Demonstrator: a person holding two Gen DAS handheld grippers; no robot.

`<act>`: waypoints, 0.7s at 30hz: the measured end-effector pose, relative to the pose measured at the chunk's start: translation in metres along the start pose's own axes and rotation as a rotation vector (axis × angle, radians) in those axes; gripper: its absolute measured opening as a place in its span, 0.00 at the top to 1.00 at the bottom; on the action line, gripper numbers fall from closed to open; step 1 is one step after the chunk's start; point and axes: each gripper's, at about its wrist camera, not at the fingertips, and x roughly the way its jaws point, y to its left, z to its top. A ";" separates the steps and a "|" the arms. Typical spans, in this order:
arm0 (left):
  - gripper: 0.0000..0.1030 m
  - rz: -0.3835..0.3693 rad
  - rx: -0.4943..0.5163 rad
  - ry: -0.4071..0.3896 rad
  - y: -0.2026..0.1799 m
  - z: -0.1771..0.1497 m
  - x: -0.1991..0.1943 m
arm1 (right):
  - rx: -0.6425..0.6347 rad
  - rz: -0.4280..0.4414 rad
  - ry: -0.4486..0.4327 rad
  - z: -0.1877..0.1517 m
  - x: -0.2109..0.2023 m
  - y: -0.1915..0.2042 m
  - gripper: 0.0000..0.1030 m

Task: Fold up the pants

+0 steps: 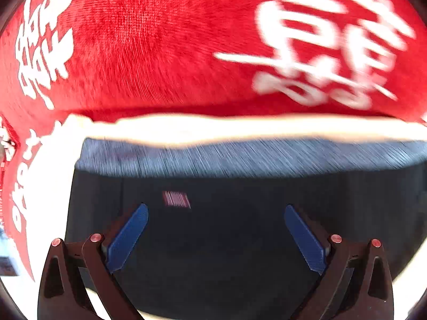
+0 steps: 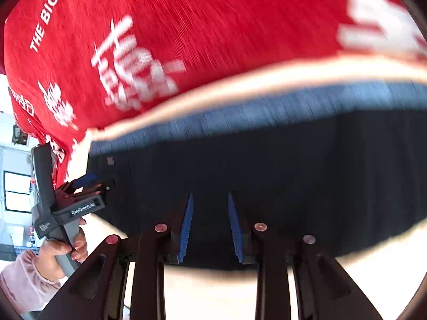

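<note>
The dark navy pants (image 1: pixel 226 226) lie folded on a white surface, with a lighter blue ribbed waistband (image 1: pixel 240 157) along the far edge and a small red label (image 1: pixel 176 198). My left gripper (image 1: pixel 216 213) hovers over them with its blue pads wide apart and nothing between them. In the right wrist view the pants (image 2: pixel 293 173) fill the middle. My right gripper (image 2: pixel 209 200) stands over their near edge, its pads a narrow gap apart with no cloth seen pinched. The left gripper (image 2: pixel 88 184) shows there at the pants' left corner, held by a hand.
A red cloth with white lettering (image 1: pixel 160 40) lies beyond the pants and also shows in the right wrist view (image 2: pixel 186 26). The white surface (image 2: pixel 213 293) shows in front of the pants. A window (image 2: pixel 17 192) is at the far left.
</note>
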 end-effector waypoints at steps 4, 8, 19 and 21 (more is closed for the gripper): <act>0.00 0.065 -0.070 0.029 0.020 0.034 0.042 | -0.054 -0.068 0.057 0.021 0.046 0.000 0.66; 0.00 0.112 -0.041 0.016 0.017 0.037 0.045 | -0.095 -0.172 -0.019 0.033 0.039 -0.011 0.77; 0.00 -0.014 0.145 -0.005 -0.084 0.005 -0.056 | 0.299 -0.078 -0.106 -0.040 -0.073 -0.110 0.65; 0.00 -0.075 0.163 0.007 -0.121 -0.003 -0.059 | 0.422 -0.155 -0.161 -0.067 -0.103 -0.144 0.65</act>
